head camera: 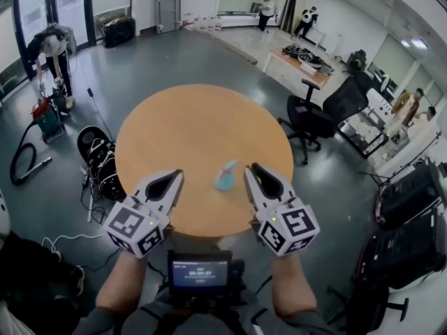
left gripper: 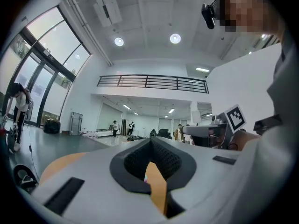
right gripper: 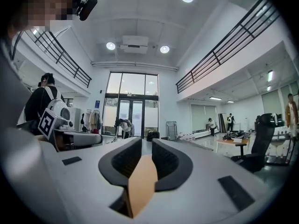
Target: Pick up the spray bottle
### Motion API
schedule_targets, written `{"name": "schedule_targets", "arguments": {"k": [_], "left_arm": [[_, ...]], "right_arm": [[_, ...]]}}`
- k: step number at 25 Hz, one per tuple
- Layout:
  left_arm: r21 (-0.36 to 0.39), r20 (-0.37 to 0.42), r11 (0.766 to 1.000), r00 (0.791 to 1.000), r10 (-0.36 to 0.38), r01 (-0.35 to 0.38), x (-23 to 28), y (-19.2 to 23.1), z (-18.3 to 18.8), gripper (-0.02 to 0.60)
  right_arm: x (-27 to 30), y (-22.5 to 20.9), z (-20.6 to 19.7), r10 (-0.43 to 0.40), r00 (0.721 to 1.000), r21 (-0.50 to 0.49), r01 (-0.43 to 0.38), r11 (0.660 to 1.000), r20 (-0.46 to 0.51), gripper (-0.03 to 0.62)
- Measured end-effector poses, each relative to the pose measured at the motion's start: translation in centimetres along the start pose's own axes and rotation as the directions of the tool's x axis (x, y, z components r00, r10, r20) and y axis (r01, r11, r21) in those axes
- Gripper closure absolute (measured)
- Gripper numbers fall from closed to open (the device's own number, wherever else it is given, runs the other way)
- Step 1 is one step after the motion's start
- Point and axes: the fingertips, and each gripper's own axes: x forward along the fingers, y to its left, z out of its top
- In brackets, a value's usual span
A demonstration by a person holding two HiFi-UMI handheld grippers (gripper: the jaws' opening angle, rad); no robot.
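Note:
A small teal spray bottle (head camera: 225, 177) with a pink top stands on the round wooden table (head camera: 195, 117), near its front edge. In the head view my left gripper (head camera: 178, 174) is to the left of the bottle and my right gripper (head camera: 253, 167) is close on its right; neither touches it. The left gripper view shows the left gripper (left gripper: 150, 141) with its jaws together and nothing held. In the right gripper view the right gripper (right gripper: 145, 141) has a narrow gap between its pads, with nothing in it. Both point level across the table.
A black office chair (head camera: 318, 114) stands right of the table. On the floor to the left are a bundle of cables (head camera: 98, 159) and a vacuum cleaner (head camera: 43, 121), with a person (head camera: 52, 47) bent over near it. A small screen (head camera: 200, 271) hangs at my chest.

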Motion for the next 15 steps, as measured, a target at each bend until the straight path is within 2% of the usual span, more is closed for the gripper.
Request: {"name": "schedule_targets", "arguments": {"k": [3,6,9,12,15], "left_arm": [[-0.037,0.0,0.999,1.0,-0.001,0.001,1.7,0.3,-0.6,0.583],[-0.058,0.0,0.998,1.0,-0.005,0.005,3.0,0.4,-1.0,0.583],[-0.06,-0.049,0.998,0.999,0.005,-0.008,3.7,1.2,-2.5,0.583],[-0.093,-0.1,0.996,0.995,0.004,-0.013,5.6,1.7,-4.7,0.583],[-0.088,-0.12,0.995,0.992,0.027,-0.038,7.0,2.5,-6.0,0.583]], "right_arm": [[0.9,-1.0,-0.7,0.048,0.999,0.019,-0.048,0.999,-0.002,0.51],[1.8,-1.3,-1.2,0.126,0.992,0.032,-0.126,0.991,0.024,0.444],[3.3,-1.4,-2.5,0.162,0.987,0.037,-0.162,0.986,0.014,0.398],[4.4,-2.7,-4.3,0.189,0.982,0.06,-0.188,0.98,-0.009,0.398],[5.2,-3.7,-5.3,0.203,0.979,0.068,-0.201,0.977,-0.026,0.372]]}}
